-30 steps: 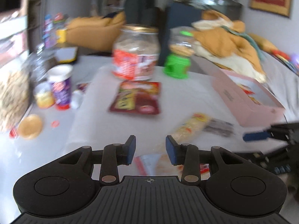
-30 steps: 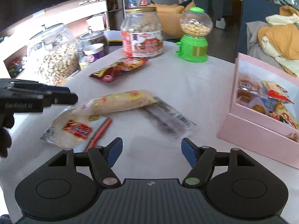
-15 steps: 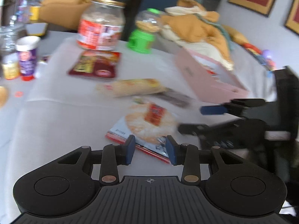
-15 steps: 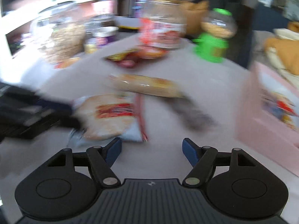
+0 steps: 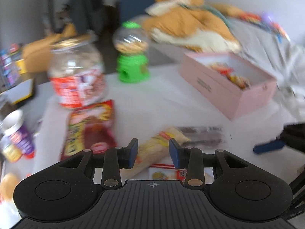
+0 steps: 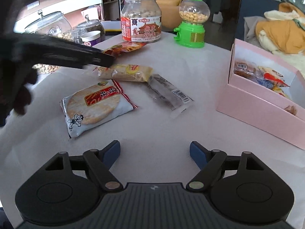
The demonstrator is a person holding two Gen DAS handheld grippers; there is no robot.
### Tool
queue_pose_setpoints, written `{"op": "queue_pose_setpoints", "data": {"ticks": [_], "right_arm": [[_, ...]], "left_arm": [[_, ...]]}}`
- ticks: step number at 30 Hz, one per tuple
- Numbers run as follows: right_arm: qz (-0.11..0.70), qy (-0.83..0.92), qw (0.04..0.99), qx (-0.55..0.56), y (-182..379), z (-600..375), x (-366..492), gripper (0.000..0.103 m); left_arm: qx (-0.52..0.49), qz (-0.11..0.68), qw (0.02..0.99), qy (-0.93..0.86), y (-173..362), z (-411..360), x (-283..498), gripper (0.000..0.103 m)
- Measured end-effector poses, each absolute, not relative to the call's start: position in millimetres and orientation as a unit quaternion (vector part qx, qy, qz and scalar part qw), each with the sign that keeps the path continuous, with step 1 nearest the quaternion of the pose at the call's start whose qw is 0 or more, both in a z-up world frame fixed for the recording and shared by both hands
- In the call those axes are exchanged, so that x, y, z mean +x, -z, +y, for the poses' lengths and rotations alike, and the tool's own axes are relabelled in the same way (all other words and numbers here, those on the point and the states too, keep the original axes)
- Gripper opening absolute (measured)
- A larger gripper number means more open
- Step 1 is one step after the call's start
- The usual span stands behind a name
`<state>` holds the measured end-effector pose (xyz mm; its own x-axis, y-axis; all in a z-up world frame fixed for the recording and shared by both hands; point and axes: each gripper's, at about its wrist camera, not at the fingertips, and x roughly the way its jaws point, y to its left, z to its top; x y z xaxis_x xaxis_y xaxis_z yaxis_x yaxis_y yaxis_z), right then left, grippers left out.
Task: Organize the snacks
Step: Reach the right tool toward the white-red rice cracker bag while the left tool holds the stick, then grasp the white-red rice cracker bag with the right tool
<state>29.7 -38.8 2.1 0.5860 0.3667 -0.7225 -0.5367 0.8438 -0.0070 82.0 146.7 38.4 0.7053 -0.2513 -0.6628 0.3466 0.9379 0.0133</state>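
So some wrapped snacks already sit in the open pink cardboard box (image 6: 253, 103); four packets, like the round rice-cracker packet (image 6: 95, 105), still lie on the white worktop (image 6: 162, 129). Left gripper (image 5: 153, 150) and right gripper (image 6: 154, 153) jaws are opening, empty.

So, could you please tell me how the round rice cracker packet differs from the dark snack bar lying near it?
The rice cracker packet is broad and squarish, showing a pale round cracker with a red label; the dark snack bar is long and narrow in a clear wrapper with a barcode. The cracker packet lies nearer the left gripper, the bar nearer the pink box. Both lie flat, sealed, outside the box.
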Motion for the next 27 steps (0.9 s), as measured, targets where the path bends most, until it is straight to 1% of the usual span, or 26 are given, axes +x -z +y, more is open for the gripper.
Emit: {"op": "queue_pose_setpoints", "data": {"ticks": [1, 2, 4, 9, 15, 19, 20, 21, 22, 24, 27], "right_arm": [[0.374, -0.256, 0.885, -0.110, -1, -40, 29, 0.083], [0.373, -0.257, 0.886, -0.105, 0, -42, 29, 0.085], [0.367, -0.259, 0.888, -0.099, 2, -45, 29, 0.087], [0.341, -0.254, 0.900, -0.095, 7, -48, 21, 0.091], [0.341, -0.255, 0.900, -0.092, 7, -49, 22, 0.091], [0.342, -0.256, 0.899, -0.090, 8, -49, 24, 0.093], [0.343, -0.258, 0.899, -0.090, 8, -49, 24, 0.094], [0.343, -0.258, 0.899, -0.091, 8, -49, 24, 0.095], [0.344, -0.259, 0.898, -0.091, 8, -49, 25, 0.095], [0.349, -0.268, 0.893, -0.093, 8, -48, 26, 0.103], [0.356, -0.274, 0.888, -0.100, 8, -46, 28, 0.103]], "left_arm": [[0.085, 0.349, 0.918, 0.168, -36, 141, 86, 0.044], [0.105, 0.344, 0.918, 0.168, -35, 137, 88, 0.042], [0.117, 0.351, 0.914, 0.168, -34, 133, 95, 0.043], [0.116, 0.370, 0.910, 0.149, -32, 130, 105, 0.043], [0.089, 0.382, 0.910, 0.135, -35, 143, 103, 0.041], [0.064, 0.386, 0.914, 0.104, -37, 164, 83, 0.039], [0.057, 0.385, 0.917, 0.090, -37, 171, 74, 0.036], [0.050, 0.384, 0.918, 0.079, -37, 177, 66, 0.035], [0.040, 0.383, 0.920, 0.068, -37, 183, 56, 0.035], [0.012, 0.378, 0.924, 0.052, -36, 196, 34, 0.035], [-0.025, 0.373, 0.927, 0.039, -36, 209, 5, 0.035]]}}
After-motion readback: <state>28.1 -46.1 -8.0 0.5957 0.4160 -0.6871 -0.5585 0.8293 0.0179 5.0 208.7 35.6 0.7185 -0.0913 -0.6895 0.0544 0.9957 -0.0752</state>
